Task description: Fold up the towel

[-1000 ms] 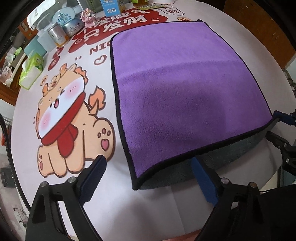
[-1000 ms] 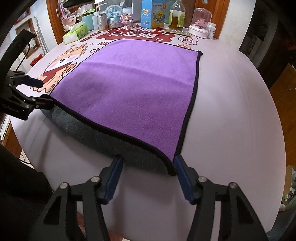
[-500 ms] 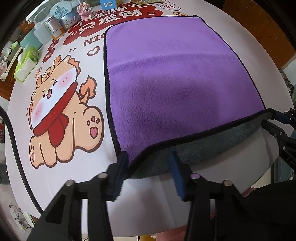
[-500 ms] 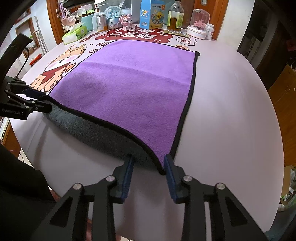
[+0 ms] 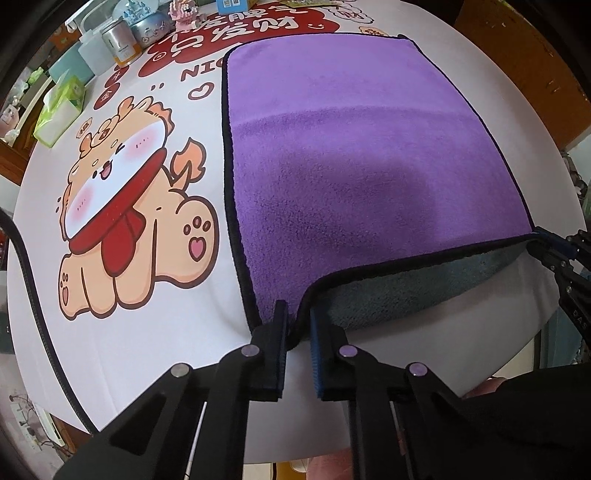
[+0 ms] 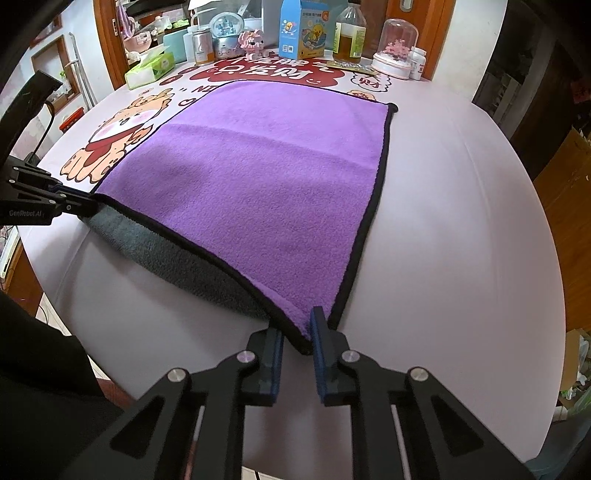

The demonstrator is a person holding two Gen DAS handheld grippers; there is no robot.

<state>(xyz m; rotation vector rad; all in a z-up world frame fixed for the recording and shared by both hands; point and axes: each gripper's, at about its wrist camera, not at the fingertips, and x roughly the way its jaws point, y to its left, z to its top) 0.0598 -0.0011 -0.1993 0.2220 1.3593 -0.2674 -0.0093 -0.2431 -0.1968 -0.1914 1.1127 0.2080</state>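
A purple towel (image 5: 362,162) with a black hem and grey underside lies spread on a round white table; it also shows in the right wrist view (image 6: 266,177). Its near edge is lifted slightly, showing the grey underside (image 5: 406,291). My left gripper (image 5: 297,328) is shut on the towel's near left corner. My right gripper (image 6: 298,334) is shut on the near right corner. Each gripper shows in the other's view, the right one (image 5: 550,247) and the left one (image 6: 70,203), both pinching the hem.
The tablecloth (image 5: 122,206) bears a cartoon dog print and red lettering. At the table's far edge stand a tissue box (image 6: 149,70), a can (image 6: 201,46), a blue carton (image 6: 303,29), a bottle (image 6: 349,35) and a glass dome (image 6: 397,48).
Both grippers moved in from open beside the towel's near corners and closed on them. The near edge has risen a little off the table.
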